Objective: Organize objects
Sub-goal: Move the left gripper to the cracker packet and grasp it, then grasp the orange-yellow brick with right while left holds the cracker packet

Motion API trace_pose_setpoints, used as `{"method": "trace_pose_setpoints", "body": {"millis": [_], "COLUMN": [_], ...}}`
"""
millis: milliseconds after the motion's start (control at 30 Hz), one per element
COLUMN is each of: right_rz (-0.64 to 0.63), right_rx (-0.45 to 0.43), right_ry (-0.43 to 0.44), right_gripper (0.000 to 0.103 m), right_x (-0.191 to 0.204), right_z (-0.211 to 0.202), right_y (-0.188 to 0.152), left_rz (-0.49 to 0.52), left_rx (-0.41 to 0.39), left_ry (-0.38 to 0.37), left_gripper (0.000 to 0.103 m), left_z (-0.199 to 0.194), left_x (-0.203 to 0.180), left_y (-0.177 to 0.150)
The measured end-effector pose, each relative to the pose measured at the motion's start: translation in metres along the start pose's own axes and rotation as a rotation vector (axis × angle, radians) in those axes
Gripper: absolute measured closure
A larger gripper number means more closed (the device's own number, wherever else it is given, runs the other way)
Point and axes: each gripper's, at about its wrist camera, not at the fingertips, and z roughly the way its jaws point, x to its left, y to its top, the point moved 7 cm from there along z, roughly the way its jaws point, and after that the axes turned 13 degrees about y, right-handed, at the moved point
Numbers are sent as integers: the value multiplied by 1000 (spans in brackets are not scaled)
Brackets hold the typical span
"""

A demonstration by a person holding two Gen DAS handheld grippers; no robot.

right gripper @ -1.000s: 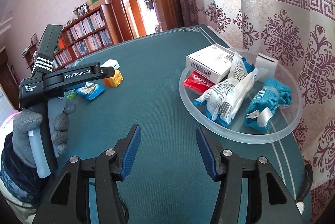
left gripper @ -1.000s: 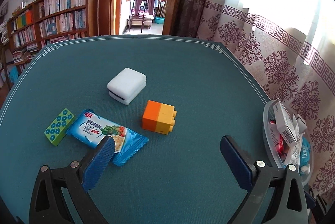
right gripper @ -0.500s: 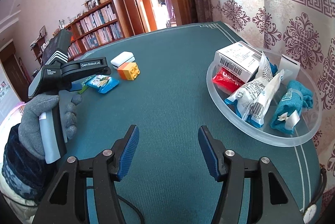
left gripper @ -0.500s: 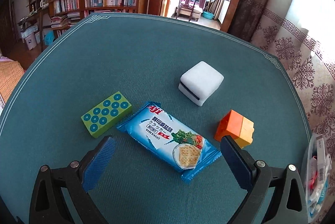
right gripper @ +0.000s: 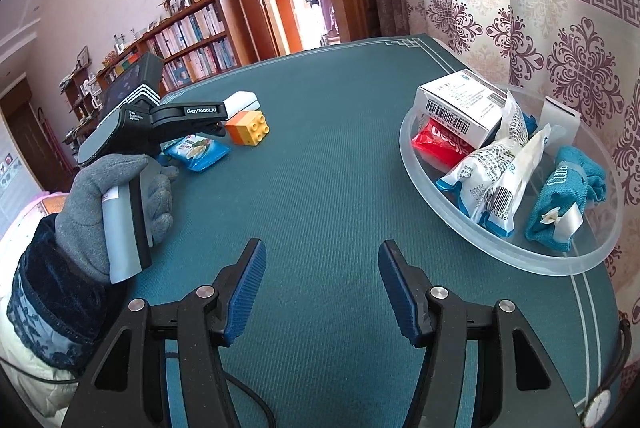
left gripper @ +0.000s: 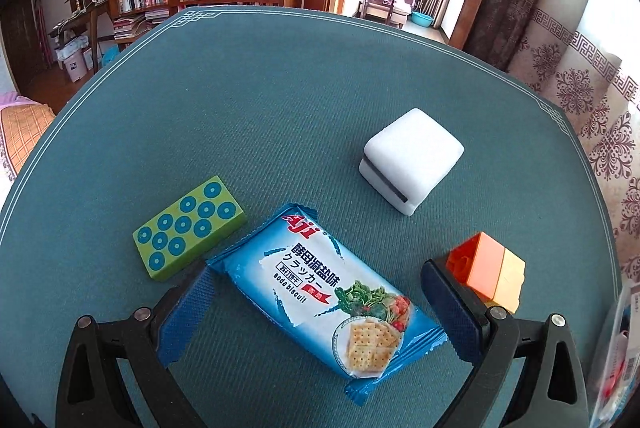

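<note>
A blue soda biscuit packet (left gripper: 326, 298) lies on the teal table between the wide-open fingers of my left gripper (left gripper: 320, 308), whose pads stand clear of it. Left of the packet sits a green block with blue dots (left gripper: 188, 226). An orange-and-yellow toy brick (left gripper: 490, 274) rests just beyond the right finger, and a white box (left gripper: 412, 158) stands farther back. In the right wrist view the left gripper (right gripper: 208, 126), held by a grey-gloved hand (right gripper: 116, 204), hovers over the packet (right gripper: 198, 150) beside the brick (right gripper: 248, 128). My right gripper (right gripper: 322, 288) is open over bare cloth.
A clear plastic bowl (right gripper: 520, 256) at the table's right edge holds a white barcoded box (right gripper: 460, 104), a red packet, white pouches and a blue cloth (right gripper: 560, 196). Bookshelves and an open doorway lie beyond the table. A patterned curtain hangs at the right.
The left gripper swung left and sank toward the table; the biscuit packet now lies centred between its fingers and looks larger. The right gripper stayed in place, open.
</note>
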Motion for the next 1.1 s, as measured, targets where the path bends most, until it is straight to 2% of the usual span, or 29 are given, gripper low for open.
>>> {"method": "trace_pose_setpoints", "body": {"millis": [267,467,633,733,967,1000,1100], "right_rz": [-4,-12,-15,-22,-17,-18,-18], "right_rx": [9,12,26,28,46,47,48], "right_ry": [7,16,20,21,19,19,19], "right_gripper": [43,43,43,43,43,43,43], "right_x": [2,6,8,10,8,8,9], "right_z": [3,3,7,7,14,14,14], "right_y": [-3,-4,-8,-9,-13,-13,-13], "left_rz": [59,73,85,115,172,178,188], "left_rx": [-26,-37,-48,-66,-115,-118,-116], "left_ry": [11,8,-3,2,-16,-21,-41], "left_gripper": [1,1,3,13,54,57,59], "left_z": [-2,-5,-4,-6,-12,-13,-15], "left_x": [9,27,28,25,18,17,17], "left_y": [-8,-16,-15,-13,-13,-14,-15]}}
